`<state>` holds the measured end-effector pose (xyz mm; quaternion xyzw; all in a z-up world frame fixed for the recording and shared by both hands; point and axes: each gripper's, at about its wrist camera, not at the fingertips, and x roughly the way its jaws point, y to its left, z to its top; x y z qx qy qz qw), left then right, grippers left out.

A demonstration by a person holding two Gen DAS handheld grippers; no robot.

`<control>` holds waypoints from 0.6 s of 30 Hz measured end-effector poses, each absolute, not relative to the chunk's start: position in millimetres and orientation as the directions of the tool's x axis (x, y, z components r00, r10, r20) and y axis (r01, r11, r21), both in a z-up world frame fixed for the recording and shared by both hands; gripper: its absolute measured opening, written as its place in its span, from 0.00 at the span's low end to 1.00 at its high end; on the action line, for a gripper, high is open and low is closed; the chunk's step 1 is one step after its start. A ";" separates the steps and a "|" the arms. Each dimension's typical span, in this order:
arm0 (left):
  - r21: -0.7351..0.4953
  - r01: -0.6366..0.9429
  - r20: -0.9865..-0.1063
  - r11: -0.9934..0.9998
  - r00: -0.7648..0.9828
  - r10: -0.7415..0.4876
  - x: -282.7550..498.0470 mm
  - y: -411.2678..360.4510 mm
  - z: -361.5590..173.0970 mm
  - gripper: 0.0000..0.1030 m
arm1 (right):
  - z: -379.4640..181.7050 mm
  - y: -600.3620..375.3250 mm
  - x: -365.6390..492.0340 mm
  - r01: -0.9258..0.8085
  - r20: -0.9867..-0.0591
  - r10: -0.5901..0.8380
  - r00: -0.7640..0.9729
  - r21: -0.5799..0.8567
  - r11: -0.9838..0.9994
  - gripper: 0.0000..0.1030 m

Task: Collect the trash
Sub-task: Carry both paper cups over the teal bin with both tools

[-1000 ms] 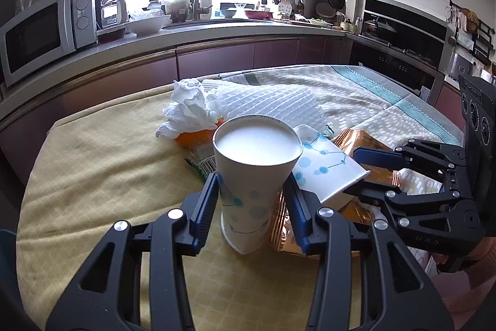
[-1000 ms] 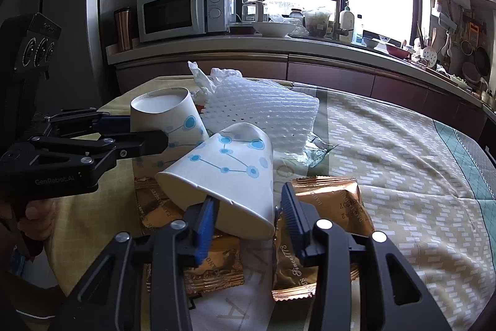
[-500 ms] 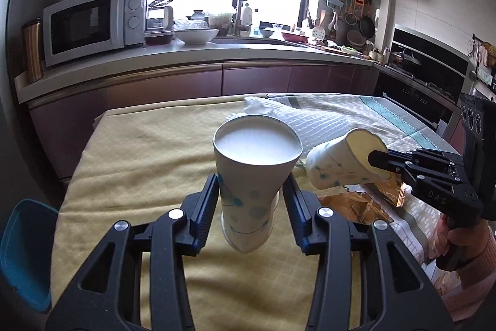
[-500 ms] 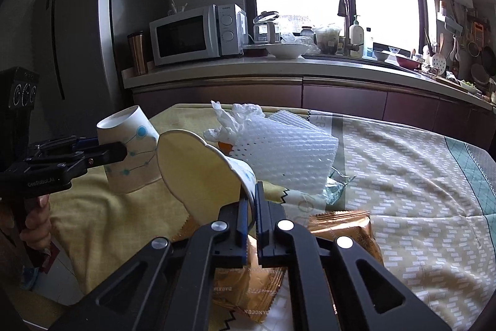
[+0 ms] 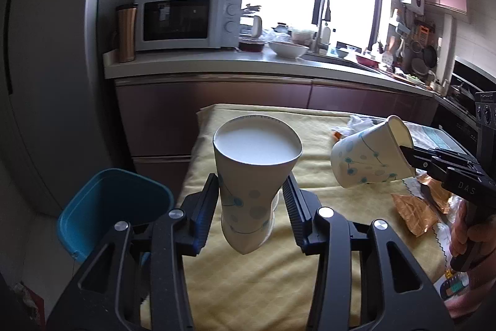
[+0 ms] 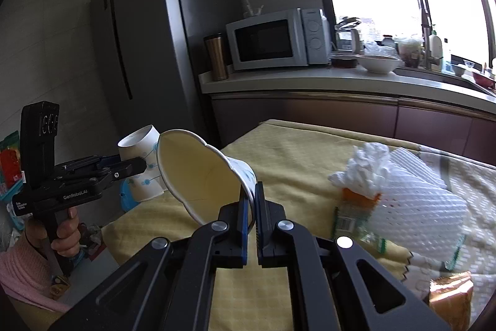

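The left tool (image 5: 251,200) is clenched on the lower body of an upright paper cup (image 5: 252,172), held in the air above the yellow-covered desk (image 5: 279,278); the cup's base hangs clear, and its inside reads only as a pale glare. The right tool (image 6: 251,208) is pinched tight on the rim of a second paper cup (image 6: 198,172), tipped on its side with the mouth squashed out of round. A blue bin (image 5: 108,210) sits below the desk's corner, partly hidden behind the left tool. Tissue (image 6: 365,169), white foam sheet (image 6: 415,200) and gold wrappers (image 5: 415,211) lie on the desk, some cut off at the edge.
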<state>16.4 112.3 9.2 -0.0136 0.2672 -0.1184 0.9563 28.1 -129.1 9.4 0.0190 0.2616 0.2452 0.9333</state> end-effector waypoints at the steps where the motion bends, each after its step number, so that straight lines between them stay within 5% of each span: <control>1: -0.089 0.196 -0.507 0.977 0.835 -0.213 15.4 121.9 10.0 0.41 | 10.1 -119.6 33.1 -0.469 -0.482 0.486 0.729 0.166 0.867 0.03; 18: -0.086 -0.125 -0.546 0.988 0.836 0.058 22.6 246.7 -8.5 0.41 | 2.9 14.9 119.7 -0.669 -0.561 0.656 0.505 0.226 0.708 0.03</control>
